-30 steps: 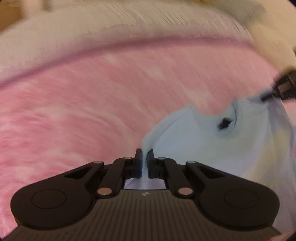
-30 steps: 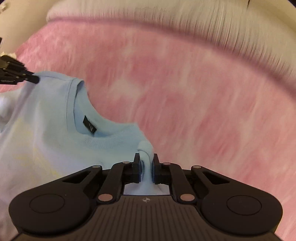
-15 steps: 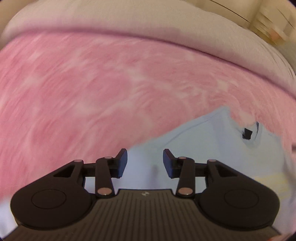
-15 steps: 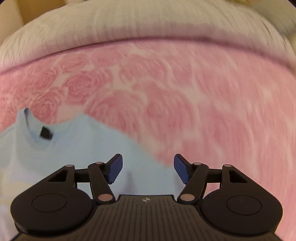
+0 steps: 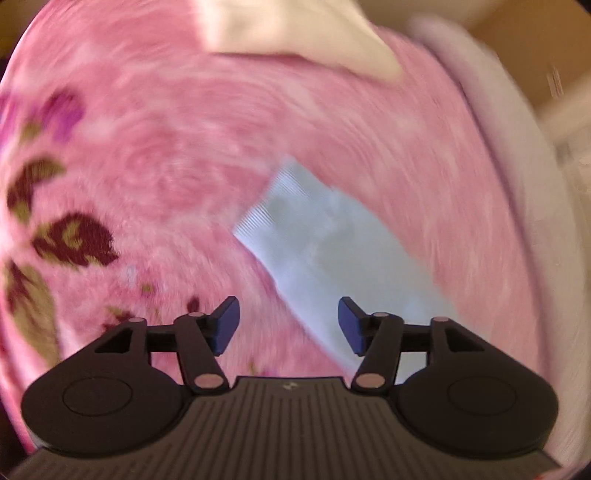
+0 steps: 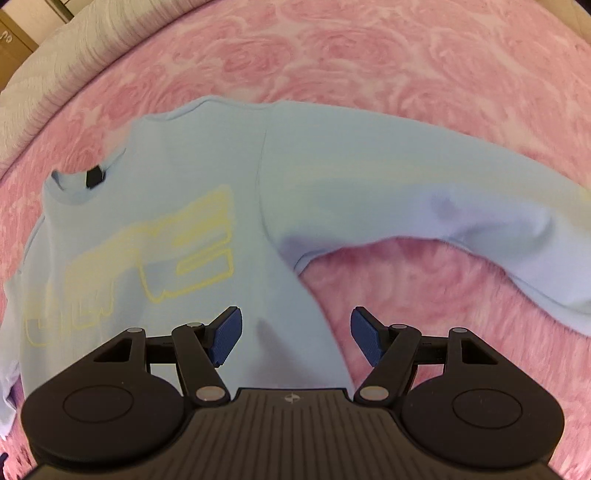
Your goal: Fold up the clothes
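A light blue sweatshirt (image 6: 207,192) with yellow outlined letters lies spread face up on the pink rose-pattern blanket (image 6: 369,66). Its right sleeve (image 6: 461,206) stretches out to the right. My right gripper (image 6: 295,332) is open and empty, hovering above the shirt's side near the armpit. In the blurred left wrist view, the other sleeve (image 5: 332,243) runs up from the lower right, cuff end at the top. My left gripper (image 5: 288,325) is open and empty, just above the sleeve's left edge.
The pink blanket (image 5: 166,166) has dark leaf and flower prints at the left (image 5: 70,240). A cream cloth or pillow (image 5: 295,33) lies at the top. A white ribbed bed edge (image 6: 55,70) runs along the far left side.
Both grippers have let go of the shirt's shoulders and opened wide. Both have pulled back; the left one has swung over to the left sleeve, and the shirt now lies flat.
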The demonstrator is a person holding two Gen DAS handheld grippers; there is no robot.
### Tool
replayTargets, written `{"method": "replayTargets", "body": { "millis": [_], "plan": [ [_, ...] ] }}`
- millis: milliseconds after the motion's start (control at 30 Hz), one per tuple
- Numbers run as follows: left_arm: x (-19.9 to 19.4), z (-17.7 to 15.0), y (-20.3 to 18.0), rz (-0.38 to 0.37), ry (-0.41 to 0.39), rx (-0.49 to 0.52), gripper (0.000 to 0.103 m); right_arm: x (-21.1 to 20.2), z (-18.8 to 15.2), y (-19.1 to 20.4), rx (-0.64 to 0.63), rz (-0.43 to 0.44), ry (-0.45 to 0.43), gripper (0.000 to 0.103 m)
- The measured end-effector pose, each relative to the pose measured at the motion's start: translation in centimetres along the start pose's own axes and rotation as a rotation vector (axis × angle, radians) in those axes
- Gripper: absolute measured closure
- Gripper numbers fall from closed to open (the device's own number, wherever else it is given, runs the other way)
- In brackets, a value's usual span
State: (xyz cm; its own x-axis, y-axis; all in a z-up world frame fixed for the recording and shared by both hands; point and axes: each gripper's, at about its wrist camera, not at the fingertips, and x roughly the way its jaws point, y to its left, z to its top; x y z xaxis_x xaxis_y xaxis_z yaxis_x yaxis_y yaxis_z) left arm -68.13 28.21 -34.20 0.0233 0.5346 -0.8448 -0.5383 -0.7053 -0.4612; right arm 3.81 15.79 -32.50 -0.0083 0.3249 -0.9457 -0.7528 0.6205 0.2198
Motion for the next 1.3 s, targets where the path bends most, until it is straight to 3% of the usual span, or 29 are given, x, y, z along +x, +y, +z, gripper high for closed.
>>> {"method": "replayTargets", "body": {
  "millis": [100, 167, 200, 333, 433, 500, 533, 600, 667, 733, 800, 967, 1033, 1100, 1200, 1233, 1267, 1300],
  "plan": [
    [2.6, 1.0, 2.0, -0.042, -0.036, -0.156, 0.047, -0.6, -0.9, 1.4, -0.041, -0.01, -0.009, 0.032],
    [3.3, 1.4, 2.0, -0.062, -0.061, -0.167, 0.054, -1.0, -1.6, 2.2, -0.069, -0.019, -0.02, 0.031],
    [3.5, 1.6, 1.6, -0.074, -0.07, -0.137, 0.089, -1.3, -2.0, 2.6, -0.076, -0.026, -0.026, 0.031],
    [0.7, 2.8, -1.8, -0.137, -0.164, 0.252, 0.092, -2.1, -3.5, 3.1, -0.054, -0.041, -0.035, 0.031],
    [-1.2, 3.5, -3.7, -0.082, -0.249, 0.585, 0.091, -2.4, -4.9, 3.3, -0.046, -0.043, -0.037, 0.031],
    [0.0, 4.1, -3.8, 0.013, -0.192, 0.731, 0.087, -2.3, -5.6, 3.2, -0.044, -0.041, -0.03, 0.031],
    [0.8, 4.0, -3.6, 0.055, -0.147, 0.758, 0.085, -2.2, -6.0, 3.1, -0.043, -0.04, -0.026, 0.031],
    [1.8, 3.2, -3.0, 0.116, -0.084, 0.777, 0.083, -2.1, -6.8, 2.6, -0.04, -0.045, -0.021, 0.031],
    [0.3, 1.9, -2.5, 0.117, -0.094, 0.738, 0.08, -2.6, -7.5, 1.8, -0.03, -0.046, -0.02, 0.031],
    [-2.0, 0.3, -1.6, 0.084, -0.07, 0.68, 0.065, -3.5, -8.2, 0.7, -0.023, -0.048, -0.027, 0.026],
    [-4.1, -2.2, -0.4, 0.027, 0.015, 0.632, 0.058, -4.6, -9.0, -1.2, -0.003, -0.051, -0.03, 0.023],
    [-5.7, -11.6, 1.4, -0.22, 0.473, 0.573, 0.057, -5.8, -12.9, -6.3, 0.077, -0.005, 0.026, 0.022],
    [-5.5, -14.7, 1.9, -0.228, 0.538, 0.605, 0.056, -5.8, -14.7, -8.2, 0.112, 0.024, 0.063, 0.024],
    [-4.9, -16.7, 2.4, -0.21, 0.536, 0.621, 0.056, -5.8, -16.4, -9.2, 0.136, 0.09, 0.084, 0.029],
    [-4.3, -17.9, 2.8, -0.23, 0.51, 0.59, 0.061, -5.0, -18.0, -9.5, 0.135, 0.155, 0.129, 0.034],
    [-4.3, -18.2, 2.7, -0.237, 0.514, 0.596, 0.084, -4.6, -18.3, -9.3, 0.127, 0.175, 0.133, 0.041],
    [-4.4, -18.5, 2.5, -0.24, 0.518, 0.605, 0.096, -4.3, -18.5, -9.1, 0.117, 0.188, 0.125, 0.059],
    [-4.7, -18.7, 2.4, -0.239, 0.524, 0.616, 0.097, -4.0, -18.6, -9.0, 0.113, 0.201, 0.124, 0.078]
  ]
}}
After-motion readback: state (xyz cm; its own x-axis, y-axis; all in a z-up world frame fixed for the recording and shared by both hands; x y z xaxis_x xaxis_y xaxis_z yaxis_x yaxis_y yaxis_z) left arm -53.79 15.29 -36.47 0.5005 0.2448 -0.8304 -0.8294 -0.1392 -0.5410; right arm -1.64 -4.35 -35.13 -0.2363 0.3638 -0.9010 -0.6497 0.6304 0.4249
